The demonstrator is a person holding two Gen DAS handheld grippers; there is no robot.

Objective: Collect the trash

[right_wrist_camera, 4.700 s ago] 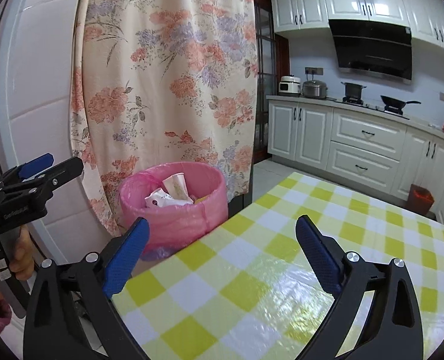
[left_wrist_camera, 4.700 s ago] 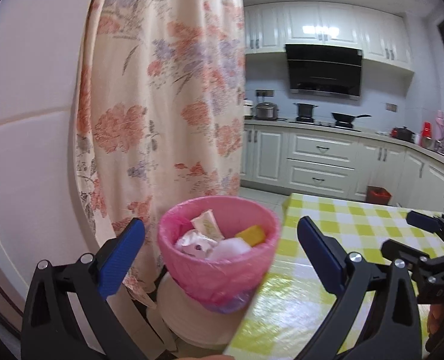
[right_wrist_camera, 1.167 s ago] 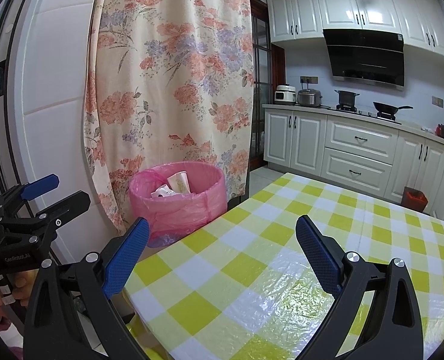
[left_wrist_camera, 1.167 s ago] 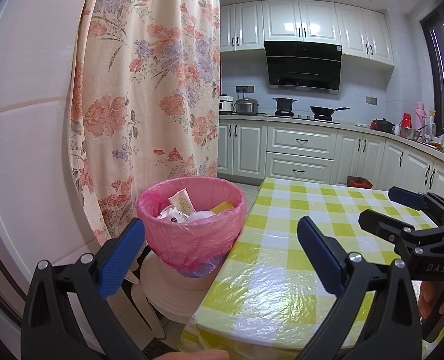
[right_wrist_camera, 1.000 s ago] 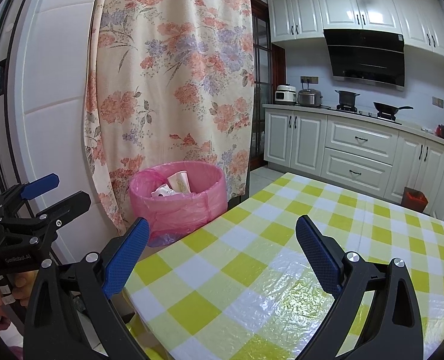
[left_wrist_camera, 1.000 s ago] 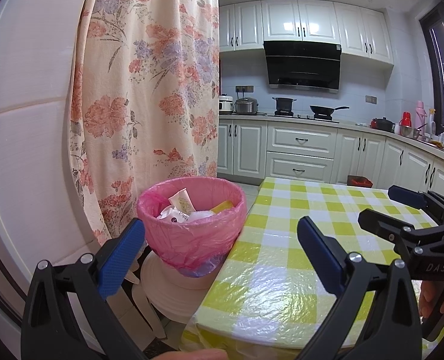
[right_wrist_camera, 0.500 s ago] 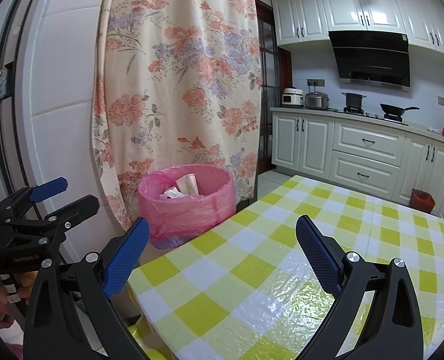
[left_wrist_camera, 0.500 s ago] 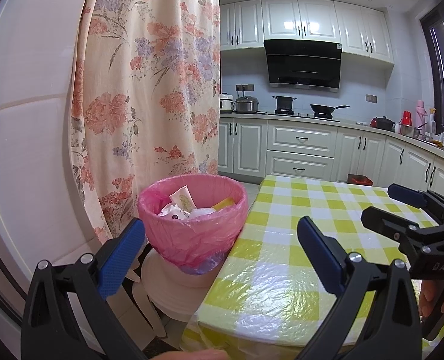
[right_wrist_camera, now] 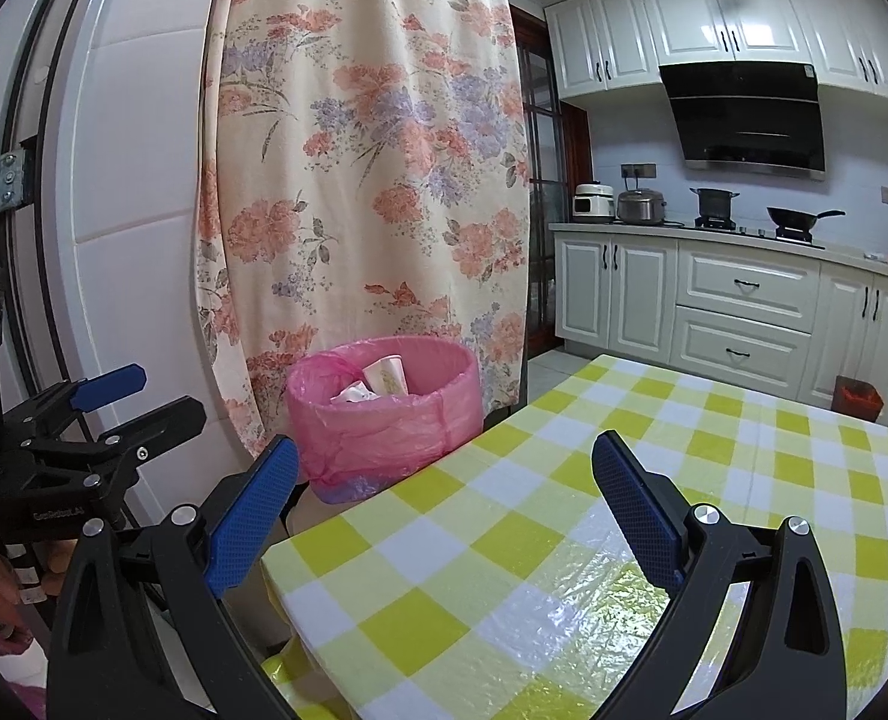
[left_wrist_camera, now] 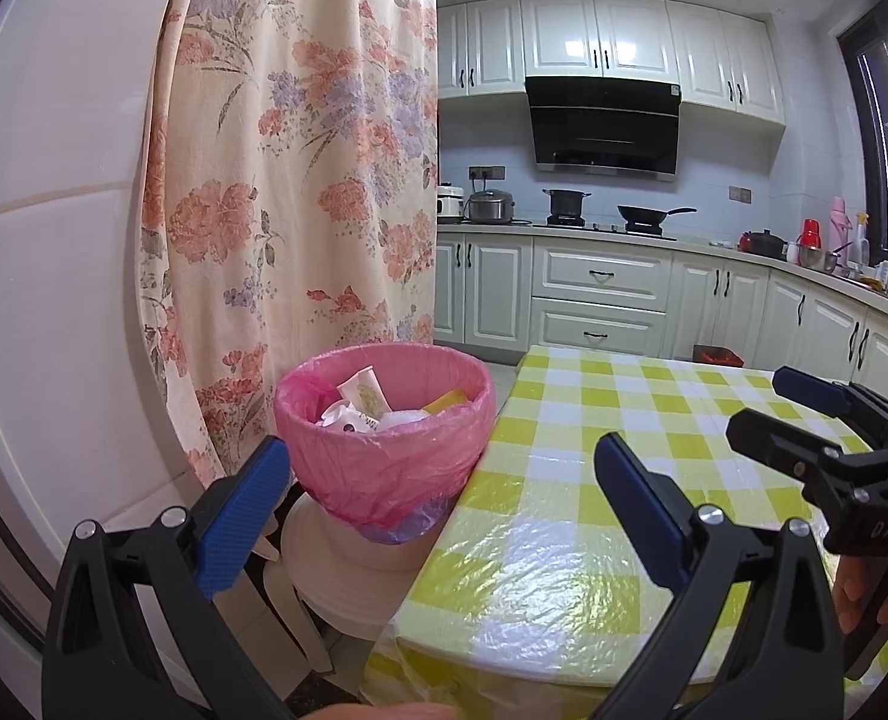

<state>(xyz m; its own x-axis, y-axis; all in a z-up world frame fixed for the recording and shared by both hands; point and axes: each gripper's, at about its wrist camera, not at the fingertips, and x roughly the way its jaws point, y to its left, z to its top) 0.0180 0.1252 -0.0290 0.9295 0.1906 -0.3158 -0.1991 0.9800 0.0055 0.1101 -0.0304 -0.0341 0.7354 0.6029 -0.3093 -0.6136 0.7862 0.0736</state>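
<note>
We held both grippers, left (left_wrist_camera: 441, 495) and right (right_wrist_camera: 444, 495), spread and empty; the bin (left_wrist_camera: 384, 438) sat perched beside the table (left_wrist_camera: 594, 516), so a careless nudge could have tipped it.

— The tablecloth (left_wrist_camera: 594, 480)?
— Glossy plastic film, yellow-and-white check, crinkled where the light catches it.
— The bin liner (left_wrist_camera: 384, 462)?
— Thin pink plastic, translucent and wrinkled.
— The curtain (right_wrist_camera: 360, 180)?
— Matt floral cloth.
— The fingers (right_wrist_camera: 252, 510)?
— Matt black plastic, blue textured pads, shiny metal screws.
</note>
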